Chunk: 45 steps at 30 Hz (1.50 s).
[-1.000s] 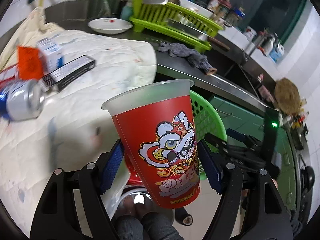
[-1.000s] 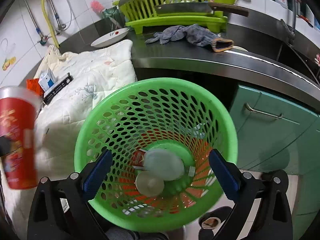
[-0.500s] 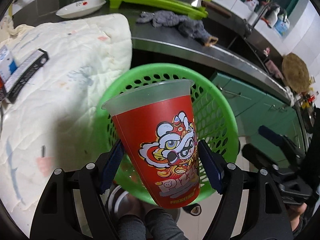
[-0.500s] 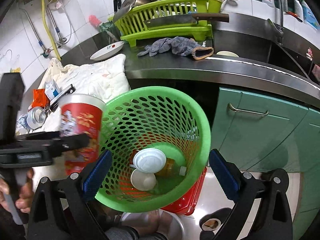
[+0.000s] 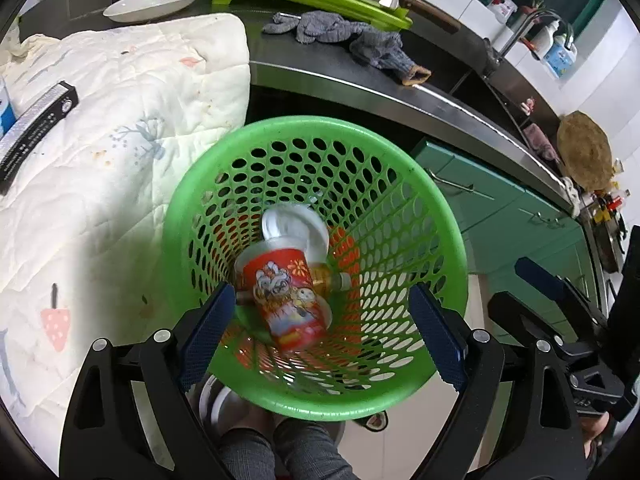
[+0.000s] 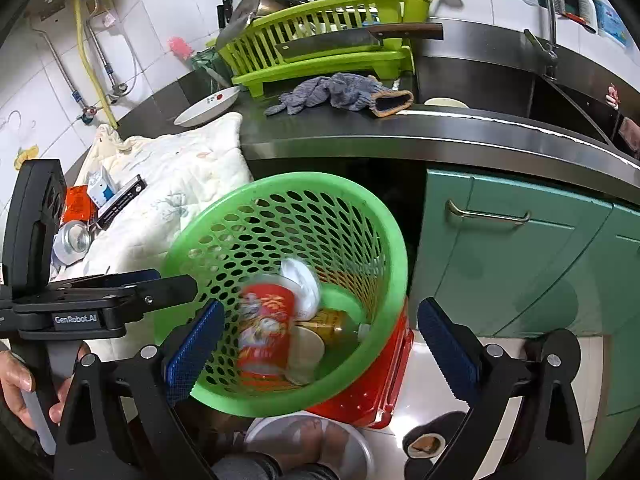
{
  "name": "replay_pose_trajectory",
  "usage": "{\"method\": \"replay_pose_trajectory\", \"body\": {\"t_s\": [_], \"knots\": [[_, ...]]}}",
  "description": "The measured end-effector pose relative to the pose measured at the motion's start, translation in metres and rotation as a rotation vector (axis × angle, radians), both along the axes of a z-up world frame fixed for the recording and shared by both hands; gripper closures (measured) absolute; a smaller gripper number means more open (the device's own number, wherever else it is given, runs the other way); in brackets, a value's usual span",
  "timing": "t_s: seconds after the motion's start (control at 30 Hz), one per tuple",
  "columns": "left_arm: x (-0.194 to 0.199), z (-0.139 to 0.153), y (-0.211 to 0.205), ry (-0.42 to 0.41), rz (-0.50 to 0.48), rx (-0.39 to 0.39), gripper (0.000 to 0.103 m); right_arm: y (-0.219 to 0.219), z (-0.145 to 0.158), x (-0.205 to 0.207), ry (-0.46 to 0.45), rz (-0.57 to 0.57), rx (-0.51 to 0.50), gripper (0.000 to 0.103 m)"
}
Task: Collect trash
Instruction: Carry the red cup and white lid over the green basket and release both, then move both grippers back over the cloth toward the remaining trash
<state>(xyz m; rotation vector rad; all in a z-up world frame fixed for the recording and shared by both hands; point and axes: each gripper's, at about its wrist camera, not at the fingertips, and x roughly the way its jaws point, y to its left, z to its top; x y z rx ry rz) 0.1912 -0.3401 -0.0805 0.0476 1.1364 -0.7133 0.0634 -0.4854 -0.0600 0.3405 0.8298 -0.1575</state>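
Lying inside the green perforated plastic basket [image 5: 316, 268], on its side among a white round lid [image 5: 296, 228] and a clear plastic bottle [image 5: 332, 280]: the red printed paper cup [image 5: 286, 300], long axis slanting across the basket floor, blurred in the right view. Hovering over the basket rim, released and gaping with nothing between the blue ribbed pads: left gripper [image 5: 320, 332]. Likewise spread and empty nearer the basket's front: right gripper [image 6: 316, 344]. Remaining well left of the basket on the quilted white cloth [image 6: 180, 184]: shiny crushed can [image 6: 72, 242], orange wrapper [image 6: 78, 204], black flat box [image 6: 120, 202], closer to the left gripper, probably next.
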Motion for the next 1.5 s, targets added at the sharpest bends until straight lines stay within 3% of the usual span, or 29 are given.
{"method": "replay_pose_trajectory", "body": {"t_s": [0.3, 0.6, 1.2, 1.5], "knots": [[-0.013, 0.028, 0.040, -0.050, 0.041, -0.031, 0.016, 0.025, 0.011, 0.001, -0.018, 0.049, -0.009, 0.009], [-0.026, 0.049, 0.099, -0.132, 0.122, -0.011, 0.016, 0.068, 0.025, 0.012, -0.044, 0.140, -0.018, 0.009], [-0.026, 0.074, 0.287, -0.254, 0.503, 0.076, 0.016, 0.175, 0.038, 0.061, -0.061, 0.371, -0.017, 0.009], [-0.022, 0.082, 0.361, -0.355, 0.656, 0.192, 0.016, 0.230, 0.046, 0.081, -0.066, 0.476, -0.026, 0.009]]}}
